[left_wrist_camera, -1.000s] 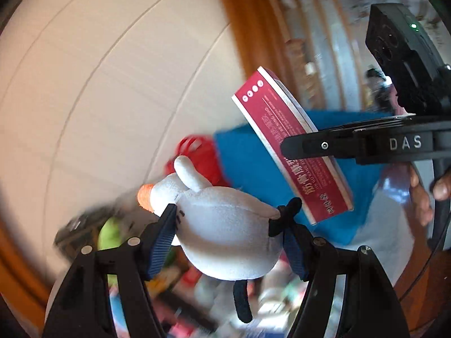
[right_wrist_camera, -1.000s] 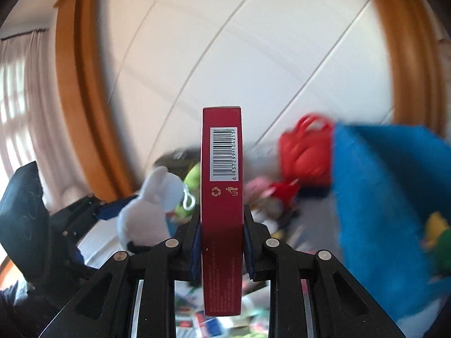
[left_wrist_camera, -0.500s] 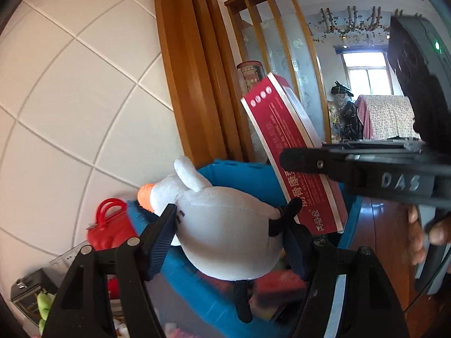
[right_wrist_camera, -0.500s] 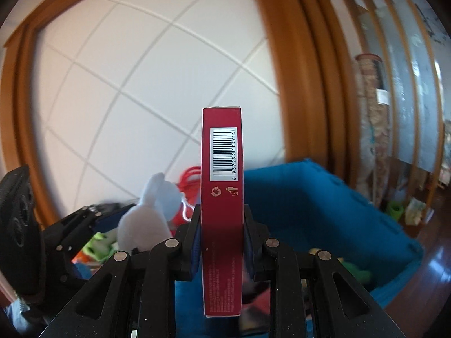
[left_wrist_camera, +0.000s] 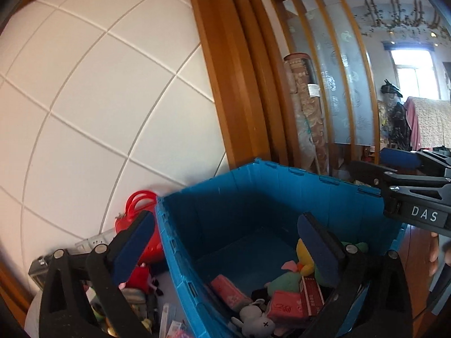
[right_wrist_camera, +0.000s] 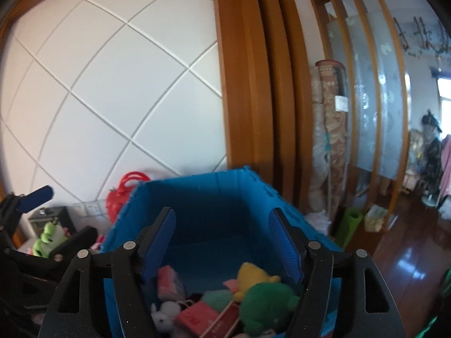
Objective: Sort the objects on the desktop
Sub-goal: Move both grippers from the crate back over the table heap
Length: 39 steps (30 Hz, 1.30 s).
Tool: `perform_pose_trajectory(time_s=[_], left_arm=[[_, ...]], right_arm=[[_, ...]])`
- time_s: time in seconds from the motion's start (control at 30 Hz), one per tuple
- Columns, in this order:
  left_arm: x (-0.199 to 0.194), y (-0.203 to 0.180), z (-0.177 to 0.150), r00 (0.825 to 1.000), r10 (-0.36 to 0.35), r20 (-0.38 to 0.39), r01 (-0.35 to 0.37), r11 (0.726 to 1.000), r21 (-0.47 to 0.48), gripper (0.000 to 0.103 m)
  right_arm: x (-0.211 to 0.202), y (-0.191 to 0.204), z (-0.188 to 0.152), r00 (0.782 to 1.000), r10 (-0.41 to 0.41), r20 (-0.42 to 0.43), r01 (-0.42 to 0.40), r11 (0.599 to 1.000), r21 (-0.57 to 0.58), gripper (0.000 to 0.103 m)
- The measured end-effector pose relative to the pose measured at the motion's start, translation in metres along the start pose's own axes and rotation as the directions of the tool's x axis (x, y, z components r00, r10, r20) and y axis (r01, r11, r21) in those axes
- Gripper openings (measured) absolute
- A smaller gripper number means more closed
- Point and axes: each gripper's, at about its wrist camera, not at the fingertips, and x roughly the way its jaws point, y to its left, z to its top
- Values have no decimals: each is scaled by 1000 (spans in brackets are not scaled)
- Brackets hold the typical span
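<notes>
Both grippers are hovering over the blue bin (left_wrist_camera: 253, 197): left gripper (left_wrist_camera: 225, 242) gaping wide and empty, right gripper (right_wrist_camera: 222, 242) partly spread, empty, jaws just having opened. At lower frame, the soft grey plush (left_wrist_camera: 253, 321) and flat red box (right_wrist_camera: 197, 318) are lying inside among toys, ribbed plastic walls leaving open floor behind.

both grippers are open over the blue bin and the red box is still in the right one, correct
Not quite. The right gripper holds nothing: its jaws have just been opening, and the right wrist view shows nothing between them. The red box lies in the blue bin among the toys. The left gripper is open over the bin too.
</notes>
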Motion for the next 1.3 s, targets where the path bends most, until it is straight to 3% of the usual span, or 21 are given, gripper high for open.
perform_pose_trajectory(time_s=[0.07, 0.27, 0.57, 0.8, 1.03, 1.3], left_arm=[[-9, 0, -6, 1000, 12, 0, -12, 1000, -7, 102], [-29, 2, -14, 1000, 29, 2, -29, 999, -21, 102], [-48, 20, -27, 997, 76, -8, -77, 996, -47, 102], [-73, 45, -52, 984, 177, -28, -178, 982, -59, 103], [-116, 88, -84, 945, 322, -51, -325, 942, -78, 103], [-162, 157, -127, 889, 448, -97, -456, 886, -88, 103]], right_arm=[[2, -3, -2, 1000, -15, 11, 15, 1000, -9, 80], [3, -2, -4, 999, -19, 33, 19, 1000, -13, 86], [-2, 13, -5, 999, 36, 38, -35, 999, -30, 90], [-9, 13, -21, 995, 100, 18, -99, 995, -13, 91], [-14, 21, -34, 986, 164, 14, -164, 987, 1, 94], [-24, 92, -42, 955, 297, 5, -296, 953, -72, 98]])
